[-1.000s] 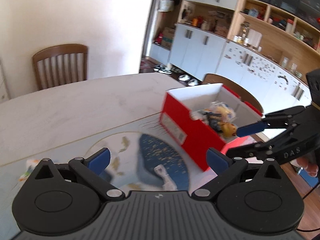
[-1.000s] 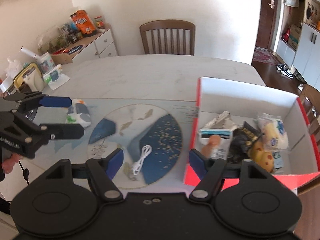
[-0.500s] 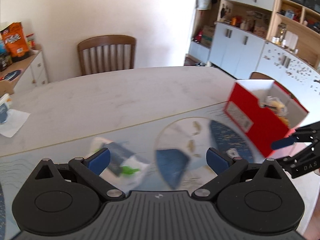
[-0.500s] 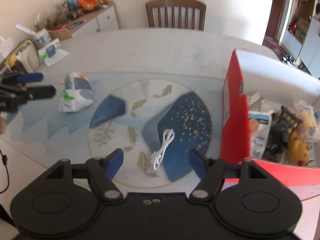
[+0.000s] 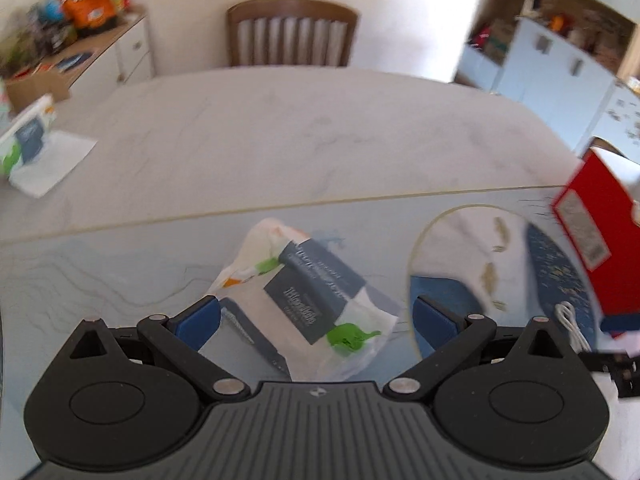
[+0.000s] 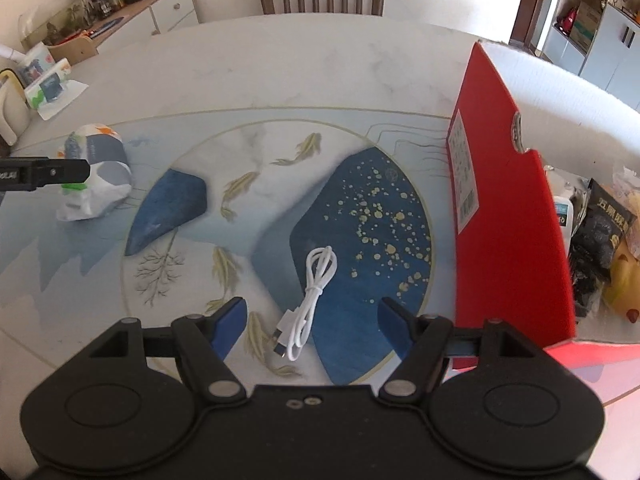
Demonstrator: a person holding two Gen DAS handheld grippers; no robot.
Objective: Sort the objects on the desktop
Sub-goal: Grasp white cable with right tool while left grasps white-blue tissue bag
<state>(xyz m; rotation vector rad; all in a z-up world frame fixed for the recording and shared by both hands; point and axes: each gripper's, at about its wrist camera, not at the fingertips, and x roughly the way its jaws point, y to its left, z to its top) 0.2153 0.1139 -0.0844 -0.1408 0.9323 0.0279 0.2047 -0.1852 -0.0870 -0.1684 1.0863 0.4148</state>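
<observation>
White coiled cable [image 6: 310, 298] lies on the patterned mat [image 6: 380, 216].

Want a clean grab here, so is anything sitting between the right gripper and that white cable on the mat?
Nothing visible does. The white cable lies alone on the mat, just ahead of the open right gripper and between the lines of its fingers. The red box stands off to the right.

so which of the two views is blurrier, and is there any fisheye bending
Left wrist view: motion-smeared throughout, the chair and tissue pack soft, the red box streaked at the right edge. Right wrist view: much sharper, the white cable crisp. Both bend straight lines; the table edge curves.
</observation>
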